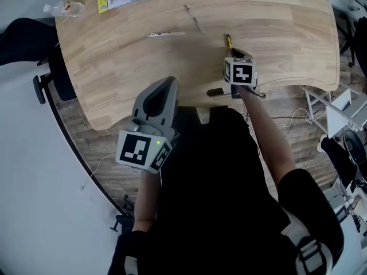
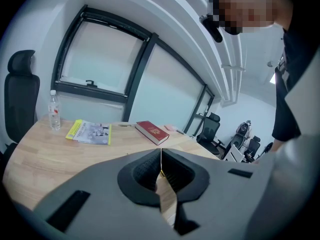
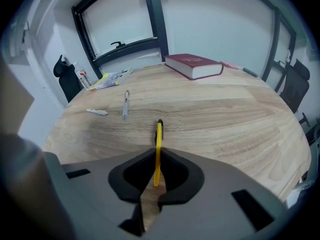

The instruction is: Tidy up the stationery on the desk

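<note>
On desk (image 3: 225,114): two loose pens (image 3: 125,104) (image 3: 97,112), two books (image 3: 194,65) (image 3: 112,78).

the surface (image 3: 225,114) is finished in light, matt, grained wood. the yellow pen (image 3: 158,134) is smooth plastic. the right claw (image 3: 156,159) is moulded in matt grey plastic, with black ribbed pads (image 3: 134,176).

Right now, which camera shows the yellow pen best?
The right gripper view: the yellow pen shows nearly whole, lengthwise, clamped in the jaws of the right gripper. The head view shows only its far end beyond that gripper. The left gripper view does not show it clearly.
</note>
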### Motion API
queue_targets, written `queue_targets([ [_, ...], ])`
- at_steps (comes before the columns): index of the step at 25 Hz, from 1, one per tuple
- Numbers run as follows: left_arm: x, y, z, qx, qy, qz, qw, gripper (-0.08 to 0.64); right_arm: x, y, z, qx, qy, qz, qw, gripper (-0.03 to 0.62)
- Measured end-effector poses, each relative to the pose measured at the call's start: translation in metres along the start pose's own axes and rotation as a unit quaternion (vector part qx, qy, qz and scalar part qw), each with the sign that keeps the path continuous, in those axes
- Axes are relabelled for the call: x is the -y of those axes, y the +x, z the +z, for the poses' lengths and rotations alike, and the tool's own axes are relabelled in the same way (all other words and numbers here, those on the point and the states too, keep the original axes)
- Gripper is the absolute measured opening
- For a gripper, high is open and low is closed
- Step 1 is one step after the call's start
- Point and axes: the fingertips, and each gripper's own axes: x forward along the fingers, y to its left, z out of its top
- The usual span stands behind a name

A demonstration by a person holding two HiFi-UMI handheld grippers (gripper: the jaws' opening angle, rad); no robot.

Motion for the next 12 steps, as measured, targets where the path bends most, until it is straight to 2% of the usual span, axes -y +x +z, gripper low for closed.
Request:
queue_targets([
  [12,0.0020,-0.0007,-0.0002,0.001,0.001,0.001,1.0000,0.035,-0.0020,0.0002,0.0051,0.002,-0.016,0.005,1.000,0.084],
])
